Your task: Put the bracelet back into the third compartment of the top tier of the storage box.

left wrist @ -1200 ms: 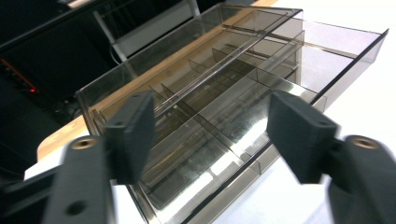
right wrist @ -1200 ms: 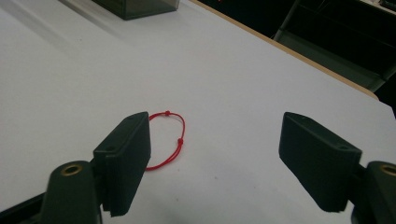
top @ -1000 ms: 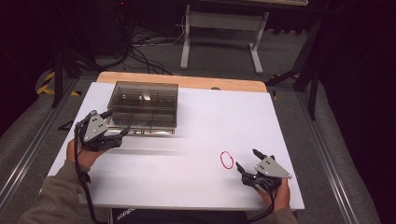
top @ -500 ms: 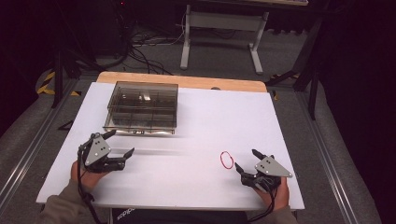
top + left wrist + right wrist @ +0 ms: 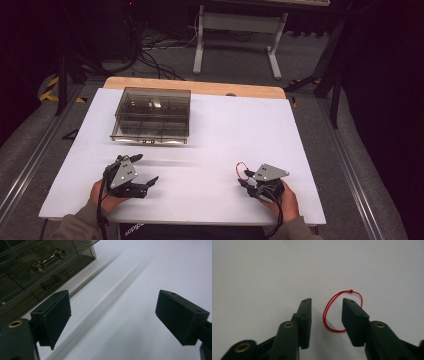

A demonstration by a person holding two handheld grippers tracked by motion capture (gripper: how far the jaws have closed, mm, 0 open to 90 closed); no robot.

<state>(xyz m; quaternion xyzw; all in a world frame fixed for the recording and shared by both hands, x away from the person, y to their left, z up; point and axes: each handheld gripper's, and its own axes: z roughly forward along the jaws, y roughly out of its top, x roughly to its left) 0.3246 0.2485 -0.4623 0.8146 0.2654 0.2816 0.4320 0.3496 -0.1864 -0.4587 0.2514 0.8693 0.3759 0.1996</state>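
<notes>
Right tool [image 5: 325, 315] closed in around thin red loop [image 5: 332, 312].

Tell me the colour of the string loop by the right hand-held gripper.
Red; the string loop shows best in the right gripper view.

No readable text or labels.

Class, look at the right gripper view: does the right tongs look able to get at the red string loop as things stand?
Probably yes. The right tongs has just been closing, with the left side of the red string loop lying between its jaws on the bare white table. Its right jaw sits over the loop's other side; no pad presses yet.
</notes>
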